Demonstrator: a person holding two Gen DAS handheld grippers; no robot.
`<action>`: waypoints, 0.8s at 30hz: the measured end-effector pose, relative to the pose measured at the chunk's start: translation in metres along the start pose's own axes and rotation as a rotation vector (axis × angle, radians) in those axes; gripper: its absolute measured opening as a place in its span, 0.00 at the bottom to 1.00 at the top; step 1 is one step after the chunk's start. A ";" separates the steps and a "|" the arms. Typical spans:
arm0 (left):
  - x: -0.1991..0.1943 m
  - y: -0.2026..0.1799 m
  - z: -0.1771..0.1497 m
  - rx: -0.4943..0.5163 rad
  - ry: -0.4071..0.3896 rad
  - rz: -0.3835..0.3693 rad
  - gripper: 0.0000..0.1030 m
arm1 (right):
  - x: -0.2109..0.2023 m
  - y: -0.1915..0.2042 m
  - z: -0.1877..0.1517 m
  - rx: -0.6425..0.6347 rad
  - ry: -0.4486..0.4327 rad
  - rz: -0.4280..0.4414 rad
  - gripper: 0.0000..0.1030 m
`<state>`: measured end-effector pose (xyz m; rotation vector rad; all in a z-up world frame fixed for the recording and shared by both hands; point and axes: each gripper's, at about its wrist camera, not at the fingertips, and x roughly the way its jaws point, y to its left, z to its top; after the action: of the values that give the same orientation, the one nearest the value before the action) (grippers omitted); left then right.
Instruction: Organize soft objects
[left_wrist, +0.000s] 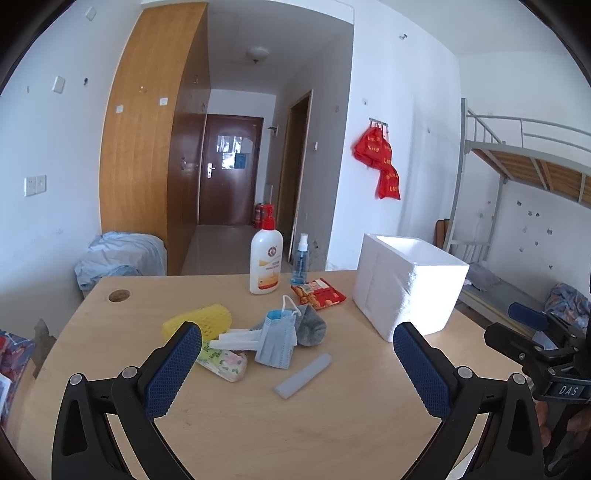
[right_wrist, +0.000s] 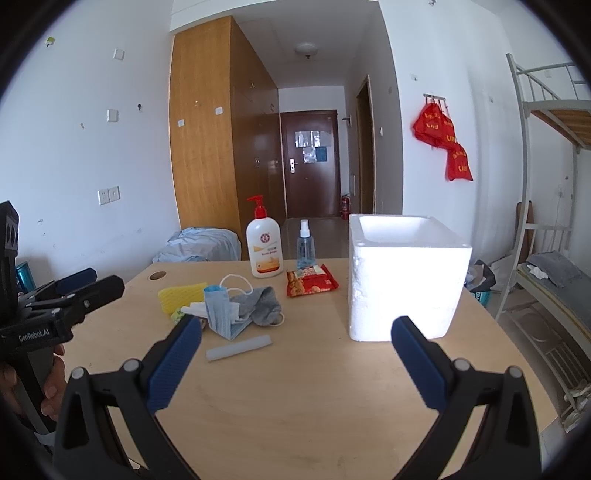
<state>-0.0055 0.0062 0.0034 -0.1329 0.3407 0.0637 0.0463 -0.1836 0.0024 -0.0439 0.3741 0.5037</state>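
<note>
A heap of soft things lies mid-table: a blue face mask (left_wrist: 277, 341) (right_wrist: 221, 308), a grey sock (left_wrist: 312, 325) (right_wrist: 260, 304), a yellow sponge (left_wrist: 201, 321) (right_wrist: 181, 295), white tissue (left_wrist: 236, 339) and a flowered tissue pack (left_wrist: 225, 363). A translucent strip (left_wrist: 303, 374) (right_wrist: 239, 347) lies nearer me. A white foam box (left_wrist: 406, 284) (right_wrist: 404, 273) stands open-topped at the right. My left gripper (left_wrist: 297, 343) is open, hovering short of the heap. My right gripper (right_wrist: 296, 332) is open in front of the box, empty.
A lotion pump bottle (left_wrist: 266, 264) (right_wrist: 264, 247), a small spray bottle (left_wrist: 301, 260) (right_wrist: 306, 247) and a red snack packet (left_wrist: 318, 293) (right_wrist: 310, 284) sit at the back of the wooden table (left_wrist: 295, 424) (right_wrist: 295, 387). A bunk bed (right_wrist: 554, 258) stands at the right.
</note>
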 end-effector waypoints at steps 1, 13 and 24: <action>0.000 0.000 0.000 0.001 0.000 -0.002 1.00 | 0.001 0.000 0.000 0.000 0.002 0.001 1.00; -0.002 -0.004 -0.003 0.028 -0.003 0.000 1.00 | 0.000 0.003 0.001 -0.015 0.001 0.001 1.00; -0.003 -0.003 -0.002 0.022 -0.002 -0.002 1.00 | -0.001 0.003 0.001 -0.015 -0.001 0.001 1.00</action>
<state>-0.0086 0.0031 0.0028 -0.1113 0.3387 0.0586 0.0442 -0.1818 0.0034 -0.0579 0.3693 0.5074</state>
